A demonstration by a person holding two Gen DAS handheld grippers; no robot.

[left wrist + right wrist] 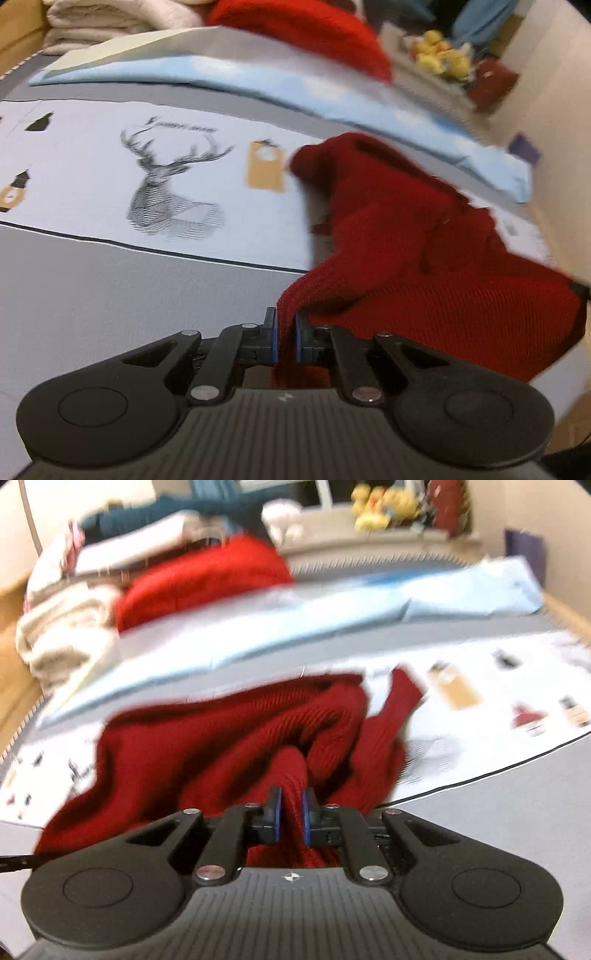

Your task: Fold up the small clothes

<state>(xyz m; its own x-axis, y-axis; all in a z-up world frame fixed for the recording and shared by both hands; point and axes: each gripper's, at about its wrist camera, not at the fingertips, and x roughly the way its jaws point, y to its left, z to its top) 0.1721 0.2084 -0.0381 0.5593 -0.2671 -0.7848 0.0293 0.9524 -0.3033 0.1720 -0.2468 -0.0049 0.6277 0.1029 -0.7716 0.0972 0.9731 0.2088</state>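
Both grippers pinch a dark red knit garment over the bed

The left gripper (285, 328) and right gripper (291, 812) are each clamped on a fold of the garment (424, 243), which drapes onto the printed bed cover (92, 166), beside a light blue cloth (258, 85)

Soft, even indoor light; my views smear with motion blur, worst at the far clutter, and the fisheye bends the edges.

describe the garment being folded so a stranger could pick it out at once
Start at the grey bed cover with its white printed band showing a deer head. The dark red knit lies crumpled across that band, pinched by both grippers. Unlike the brighter red garment piled further back by the cream towels, it is deep maroon.
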